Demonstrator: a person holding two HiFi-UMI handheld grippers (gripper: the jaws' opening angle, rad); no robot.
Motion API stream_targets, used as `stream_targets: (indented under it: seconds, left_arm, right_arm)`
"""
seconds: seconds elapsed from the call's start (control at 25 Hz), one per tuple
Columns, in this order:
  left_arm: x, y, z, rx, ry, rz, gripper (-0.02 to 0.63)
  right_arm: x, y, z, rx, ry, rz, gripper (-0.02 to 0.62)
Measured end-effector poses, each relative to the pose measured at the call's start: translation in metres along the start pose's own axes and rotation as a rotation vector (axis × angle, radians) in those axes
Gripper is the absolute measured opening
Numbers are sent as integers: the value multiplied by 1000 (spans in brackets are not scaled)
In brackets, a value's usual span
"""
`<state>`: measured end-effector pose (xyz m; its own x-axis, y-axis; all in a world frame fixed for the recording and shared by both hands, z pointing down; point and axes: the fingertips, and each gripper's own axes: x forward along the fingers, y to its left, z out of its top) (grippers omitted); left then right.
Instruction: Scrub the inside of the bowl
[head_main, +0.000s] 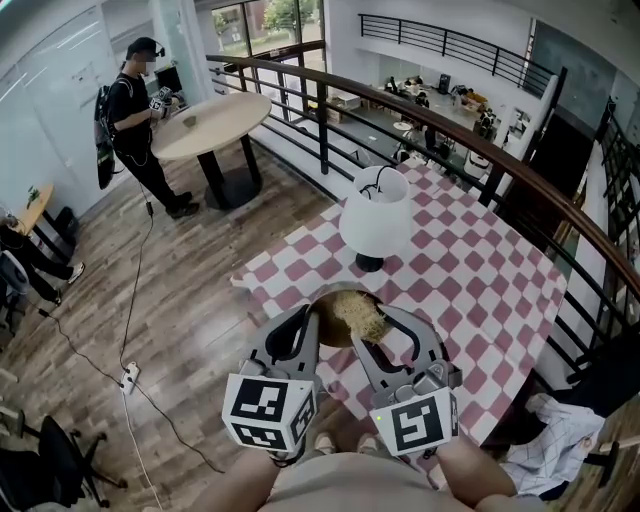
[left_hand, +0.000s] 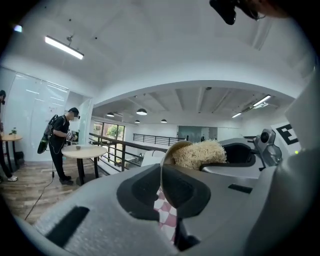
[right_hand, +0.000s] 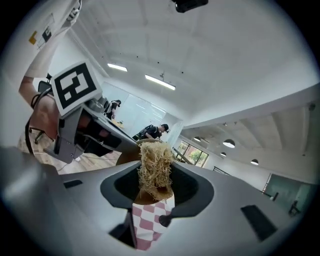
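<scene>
While I stand at the near edge of the checked tabletop (head_main: 470, 280), my two grippers meet over a single brown bowl (head_main: 330, 338) that sits tipped at the cloth's edge, just in front of me. My left gripper (head_main: 308, 322) is nearly closed, its jaws pinched on the bowl's thin rim, which runs edge-on between them in the left gripper view. My right gripper (head_main: 385, 335) is clamped on one wad of pale, straw-like scrubbing fibre (head_main: 358, 312), and that wad lies inside the bowl, against its inner wall. In the right gripper view the wad stands upright between the jaws, with the bowl's brown wall behind and below it and pink-and-white checks showing underneath. Each gripper carries one cube with square markers, two cubes in all, both low in the head view, close to my body. One white lamp (head_main: 375, 215) on a dark foot stands farther back on the same cloth, well apart from the bowl. Beyond a dark railing, a second, round table (head_main: 205, 125) stands on the wooden floor, with a person (head_main: 135, 110) beside it.
</scene>
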<state>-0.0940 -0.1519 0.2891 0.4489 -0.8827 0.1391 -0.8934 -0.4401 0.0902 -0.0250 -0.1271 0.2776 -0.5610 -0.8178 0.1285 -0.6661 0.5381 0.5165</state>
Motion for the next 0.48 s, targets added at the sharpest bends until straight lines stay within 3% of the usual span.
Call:
stream_targets:
  seconds: [0.2, 0.48]
  left_arm:
    - [0, -8, 1, 17, -7, -3, 29]
    - [0, -8, -4, -10, -8, -7, 31]
  right_arm:
    - [2, 8, -18, -80, 98, 9, 152]
    - [2, 44, -27, -142, 144, 121, 150]
